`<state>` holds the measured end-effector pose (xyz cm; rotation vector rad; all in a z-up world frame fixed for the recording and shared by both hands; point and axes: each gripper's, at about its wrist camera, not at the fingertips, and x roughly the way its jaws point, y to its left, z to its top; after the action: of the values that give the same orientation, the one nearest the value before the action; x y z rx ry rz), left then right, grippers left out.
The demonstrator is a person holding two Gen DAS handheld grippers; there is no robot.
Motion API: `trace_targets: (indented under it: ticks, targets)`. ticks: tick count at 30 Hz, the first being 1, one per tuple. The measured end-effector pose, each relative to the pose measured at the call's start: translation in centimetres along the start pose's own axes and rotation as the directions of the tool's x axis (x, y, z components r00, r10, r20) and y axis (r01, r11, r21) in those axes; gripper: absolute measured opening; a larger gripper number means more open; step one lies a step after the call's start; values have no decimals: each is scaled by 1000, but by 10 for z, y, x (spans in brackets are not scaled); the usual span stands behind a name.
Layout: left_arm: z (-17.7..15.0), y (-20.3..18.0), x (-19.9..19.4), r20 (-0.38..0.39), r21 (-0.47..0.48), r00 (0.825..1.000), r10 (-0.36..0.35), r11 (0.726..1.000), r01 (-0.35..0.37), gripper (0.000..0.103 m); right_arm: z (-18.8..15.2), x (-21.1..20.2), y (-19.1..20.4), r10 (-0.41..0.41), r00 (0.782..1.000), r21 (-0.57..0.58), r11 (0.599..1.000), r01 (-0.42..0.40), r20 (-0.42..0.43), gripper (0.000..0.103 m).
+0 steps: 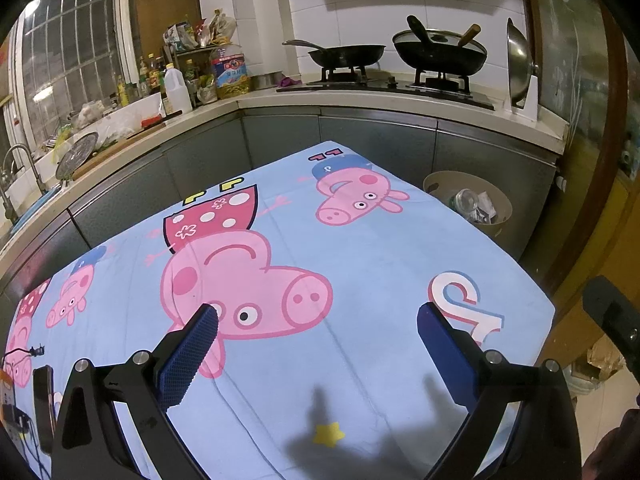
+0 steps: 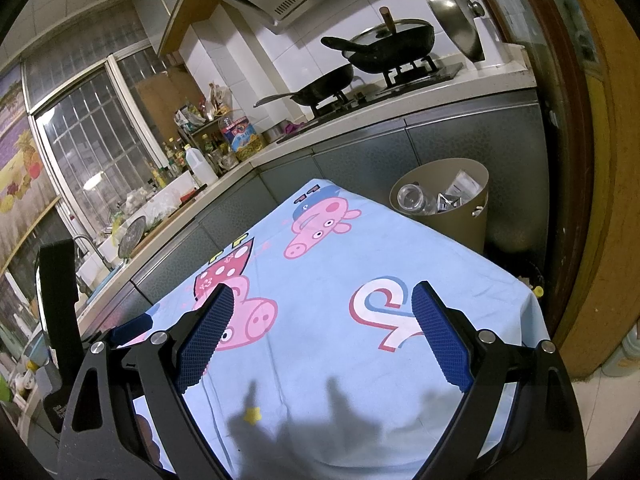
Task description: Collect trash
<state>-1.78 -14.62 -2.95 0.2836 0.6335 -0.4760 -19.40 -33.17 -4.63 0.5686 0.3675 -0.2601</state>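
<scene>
Each tool is built on a matte black frame of angular, plate-like arms with triangular cut-outs near the base. The left tool (image 1: 318,320) carries two flat, elongated fingers (image 1: 188,360) faced with dark blue pads bearing a fine diamond-grid texture. Round, silver-coloured screw heads (image 1: 141,357) mark the pivot joints, two per side. The right tool (image 2: 322,304) is of identical construction: black linkage arms, blue textured fingers (image 2: 440,340) with rounded tips, and the same polished screw heads (image 2: 486,336) at the joints. Faint embossed lettering on the black frame is illegible.
</scene>
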Motion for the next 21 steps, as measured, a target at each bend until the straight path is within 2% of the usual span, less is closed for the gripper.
trace_targets:
  ticks: [21]
  targets:
    - [-3, -3, 2, 4, 14, 1000, 0, 1000, -1, 99, -1, 0, 0, 0, 1000, 1, 1000, 0, -1, 90]
